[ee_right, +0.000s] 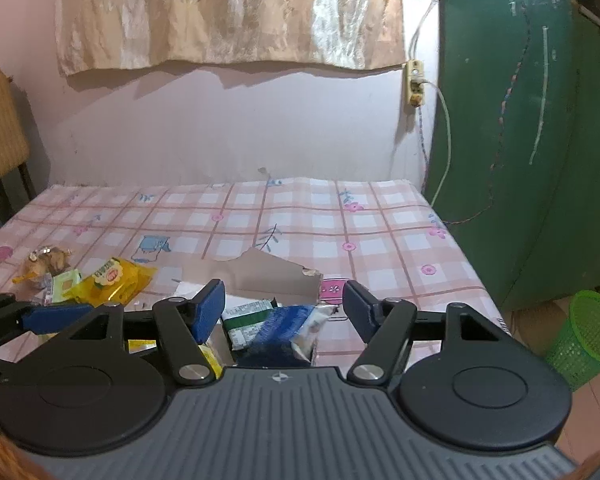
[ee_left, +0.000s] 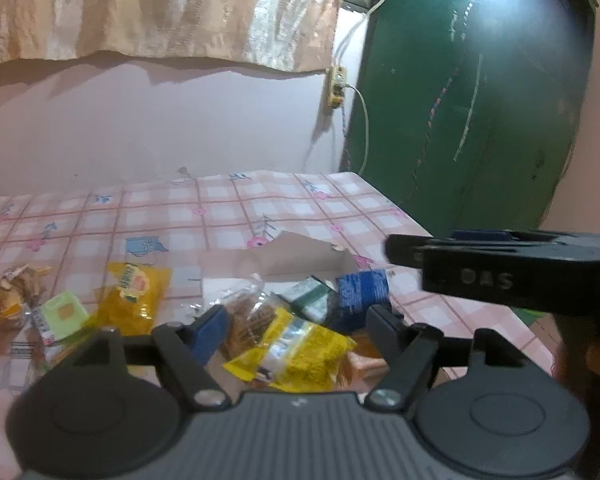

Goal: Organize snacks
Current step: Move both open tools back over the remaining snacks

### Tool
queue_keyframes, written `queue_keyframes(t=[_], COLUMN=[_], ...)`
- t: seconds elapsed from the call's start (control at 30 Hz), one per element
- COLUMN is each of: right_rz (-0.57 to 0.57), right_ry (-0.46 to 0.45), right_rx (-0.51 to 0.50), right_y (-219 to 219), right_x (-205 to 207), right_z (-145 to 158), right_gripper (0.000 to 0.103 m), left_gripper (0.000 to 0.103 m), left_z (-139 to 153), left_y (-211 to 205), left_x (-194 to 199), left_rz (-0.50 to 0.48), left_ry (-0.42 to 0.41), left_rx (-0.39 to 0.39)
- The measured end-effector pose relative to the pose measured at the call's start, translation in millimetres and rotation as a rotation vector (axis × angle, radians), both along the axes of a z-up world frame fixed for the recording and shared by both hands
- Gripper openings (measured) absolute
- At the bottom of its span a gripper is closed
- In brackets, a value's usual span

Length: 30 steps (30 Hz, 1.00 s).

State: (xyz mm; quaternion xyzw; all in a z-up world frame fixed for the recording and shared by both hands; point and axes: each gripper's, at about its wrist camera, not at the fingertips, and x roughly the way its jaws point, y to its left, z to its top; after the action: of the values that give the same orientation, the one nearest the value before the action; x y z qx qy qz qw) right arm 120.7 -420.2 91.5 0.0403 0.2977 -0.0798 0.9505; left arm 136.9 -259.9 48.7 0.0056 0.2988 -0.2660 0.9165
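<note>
Between spread fingers of left gripper (ee_left: 296, 320): yellow snack packet (ee_left: 300, 350), pad contact unclear. Ahead of right gripper (ee_right: 284, 304), likewise spread, holding nothing: torn cardboard box (ee_right: 276, 276) with green carton (ee_right: 246, 318) and blue packet (ee_right: 286, 320).

Pink wall (ee_right: 228, 120) (green door (ee_right: 520, 140))

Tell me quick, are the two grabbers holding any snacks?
Left gripper: jaws open, holding nothing.
Right gripper: jaws open, holding nothing.

We see glossy plastic snack packets (ee_left: 292, 344) in a torn matt cardboard box (ee_right: 276, 276) — smooth checked tablecloth (ee_right: 380, 240) beneath.
</note>
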Motion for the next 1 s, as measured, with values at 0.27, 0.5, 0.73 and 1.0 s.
queue_keyframes(t=[0.27, 0.5, 0.73, 1.0], right_rz=[-0.011, 0.043, 0.126, 0.215], right_ry=[-0.045, -0.037, -0.005, 0.04], right_rx=[-0.011, 0.017, 0.066, 0.091], right_y=[20, 62, 112, 160], right_x=[-24, -32, -23, 2], right_z=[18, 18, 8, -6], right_gripper=[0.085, 0.086, 0.086, 0.086], left_gripper=[0.078, 0.078, 0.08, 0.09], left_z=[14, 19, 11, -5], left_y=[34, 85, 145, 200], left_x=[-23, -41, -41, -5], left_rz=[0.083, 0.172, 0.288, 0.431], left_ry=[-0.084, -0.097, -0.077, -0.044], left_rx=[0.04, 0.047, 0.061, 0.084])
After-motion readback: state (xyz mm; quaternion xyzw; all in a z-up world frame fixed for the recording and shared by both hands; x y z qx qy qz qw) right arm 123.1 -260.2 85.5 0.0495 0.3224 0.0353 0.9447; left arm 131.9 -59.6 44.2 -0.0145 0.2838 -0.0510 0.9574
